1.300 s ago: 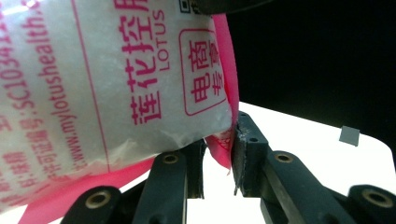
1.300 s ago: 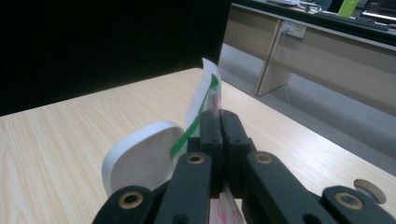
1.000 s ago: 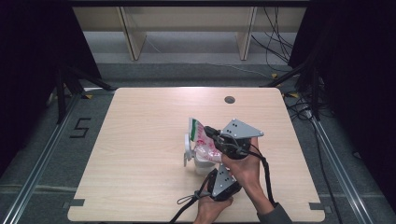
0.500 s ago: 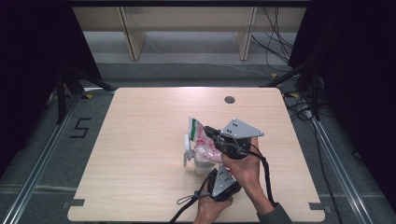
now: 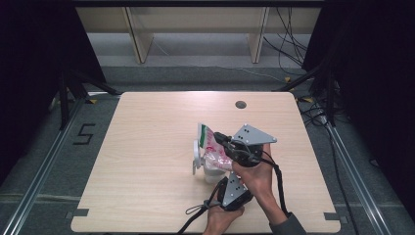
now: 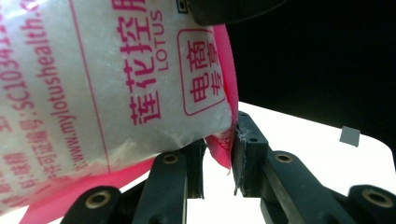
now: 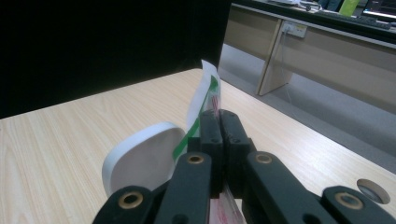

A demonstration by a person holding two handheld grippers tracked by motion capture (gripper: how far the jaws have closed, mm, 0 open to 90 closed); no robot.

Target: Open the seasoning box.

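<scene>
A clear bag of white powder with pink print (image 5: 211,144) (image 6: 116,79) hangs over a white container (image 5: 213,175) whose lid (image 5: 196,155) (image 7: 140,154) stands open. My right gripper (image 5: 221,138) (image 7: 218,116) is shut on the bag's green-striped top edge (image 7: 205,88). From below, my left gripper (image 5: 221,171) (image 6: 218,154) pinches the bag's pink bottom corner, and the bag's bulk rests over one jaw. Both hands come in from the table's front edge, the right one crossing above the left.
The wooden table (image 5: 147,147) has a round cable hole (image 5: 240,104) (image 7: 372,190) near its far edge. A wooden bench (image 5: 195,24) stands beyond the table. Cables (image 5: 293,44) lie on the floor at the right, and dark curtains flank both sides.
</scene>
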